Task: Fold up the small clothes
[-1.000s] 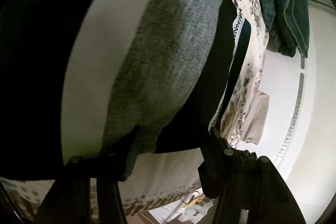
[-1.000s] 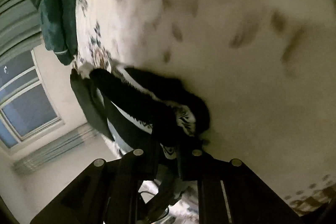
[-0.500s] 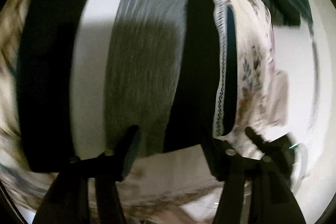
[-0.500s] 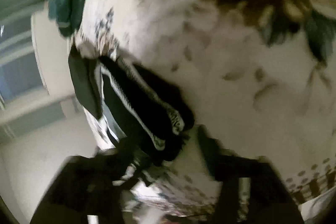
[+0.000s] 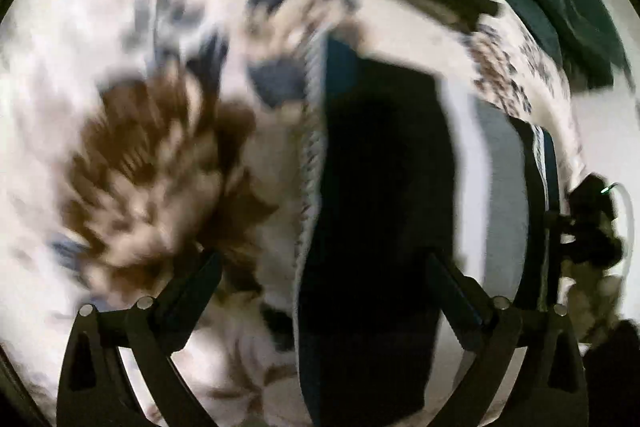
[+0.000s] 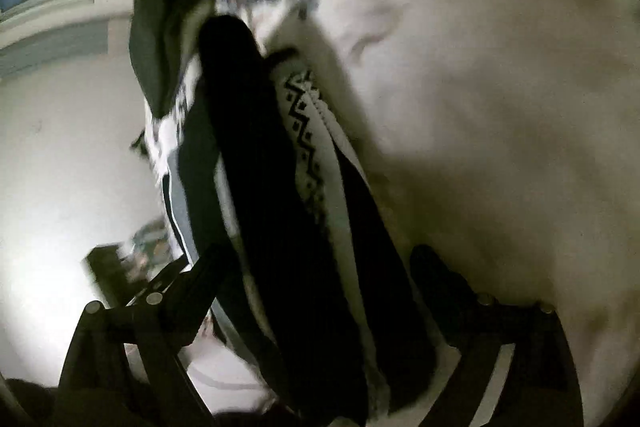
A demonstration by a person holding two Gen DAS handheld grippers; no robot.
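Both jaws had let go of the folded black, grey and white striped knit garment (image 5: 376,195) since a second before and were opening. From the left wrist, the left gripper (image 5: 320,287) stood wide, gripping nothing; the garment lay at 3 o'clock on the floral bedspread (image 5: 132,155). From the right wrist, the right gripper (image 6: 320,279) straddled it, pads clear.

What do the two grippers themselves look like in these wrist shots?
Both are matte black. The left gripper and right gripper each have two straight, flat-sided fingers on angular linkage arms with round silver pivot pins. No cables, markings or sleeves can be made out.
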